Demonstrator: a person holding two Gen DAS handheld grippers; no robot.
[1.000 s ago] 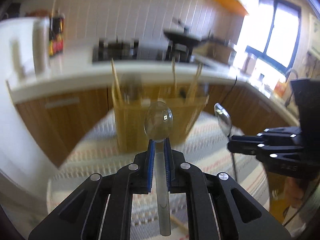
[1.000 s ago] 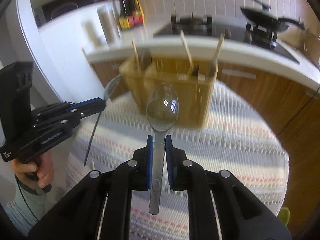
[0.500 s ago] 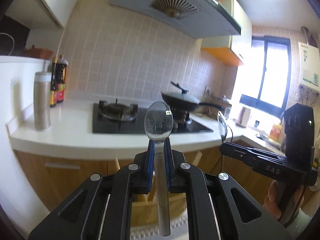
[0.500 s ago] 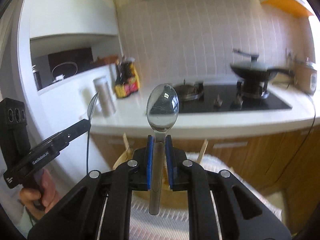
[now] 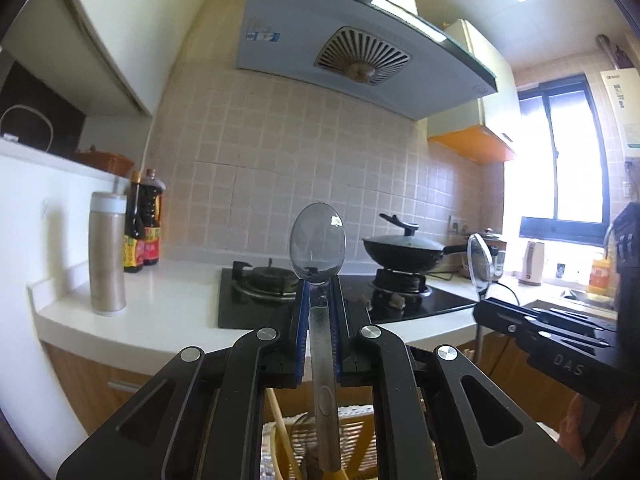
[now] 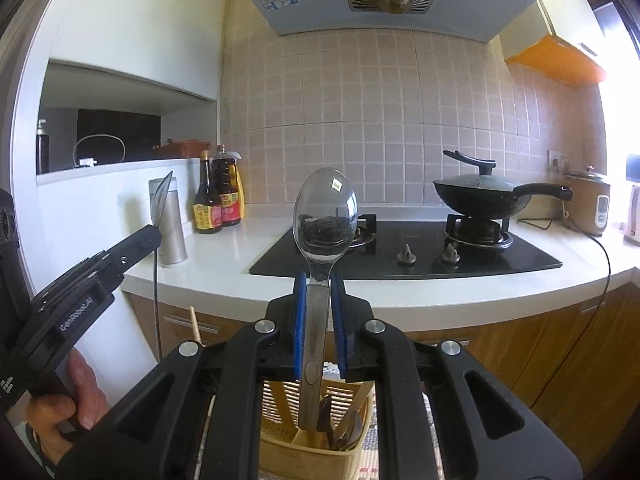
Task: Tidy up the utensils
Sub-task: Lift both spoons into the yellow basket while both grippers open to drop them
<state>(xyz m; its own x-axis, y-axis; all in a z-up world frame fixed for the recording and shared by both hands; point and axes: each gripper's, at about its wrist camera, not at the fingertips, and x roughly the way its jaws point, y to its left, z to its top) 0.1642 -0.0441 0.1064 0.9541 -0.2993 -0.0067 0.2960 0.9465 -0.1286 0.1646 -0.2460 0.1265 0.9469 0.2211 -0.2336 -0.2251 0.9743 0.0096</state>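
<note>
Only right wrist view shows hand [image 6: 68, 404] behind left gripper [image 6: 154, 236]

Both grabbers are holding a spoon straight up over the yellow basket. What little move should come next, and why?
Probably lower the right gripper straight down. Its spoon is pinched upright, handle end hanging just above the yellow basket, which already holds utensils, so a short drop should slide it in. The left gripper with its spoon can follow.
</note>
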